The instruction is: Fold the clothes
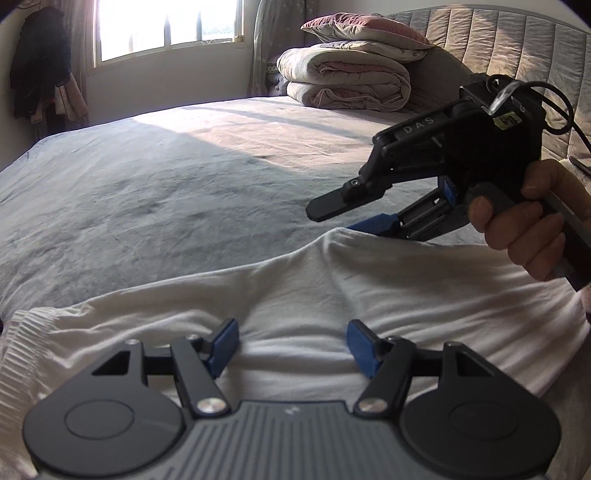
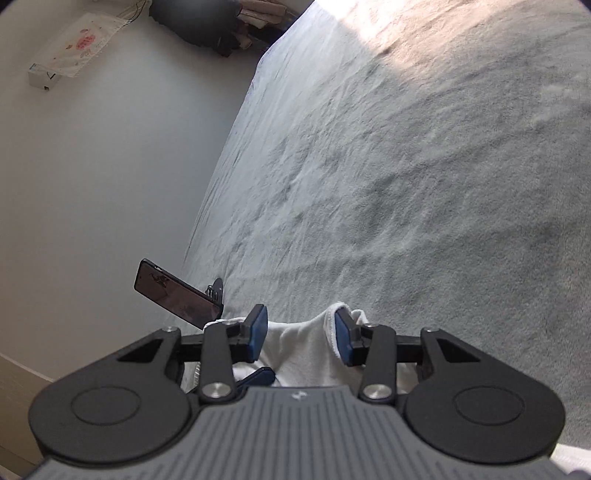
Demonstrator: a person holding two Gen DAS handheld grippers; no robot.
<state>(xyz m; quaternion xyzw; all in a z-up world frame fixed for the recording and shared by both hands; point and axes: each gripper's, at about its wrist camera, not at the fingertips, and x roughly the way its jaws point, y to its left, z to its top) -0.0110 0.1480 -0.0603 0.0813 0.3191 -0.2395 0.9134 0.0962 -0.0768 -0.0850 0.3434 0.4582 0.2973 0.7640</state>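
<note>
A white garment (image 1: pixel 332 291) lies spread on the grey bed (image 1: pixel 166 177), with a ribbed hem at the left. My left gripper (image 1: pixel 291 349) is open just above the cloth, its blue pads (image 1: pixel 223 347) apart with cloth between and below them. My right gripper (image 1: pixel 373 218) shows in the left wrist view at the garment's far edge, held by a hand; its jaws stand apart, one blue pad at the raised cloth edge. In the right wrist view the right gripper (image 2: pixel 300 334) is open with a raised fold of the white garment (image 2: pixel 310 354) between its pads.
Folded quilts and a pillow (image 1: pixel 347 77) are stacked at the bed's head by a padded headboard (image 1: pixel 517 44). A phone on a holder (image 2: pixel 177 297) stands at the bed's edge. A window (image 1: pixel 166 26) and hanging clothes (image 1: pixel 40 62) are beyond the bed.
</note>
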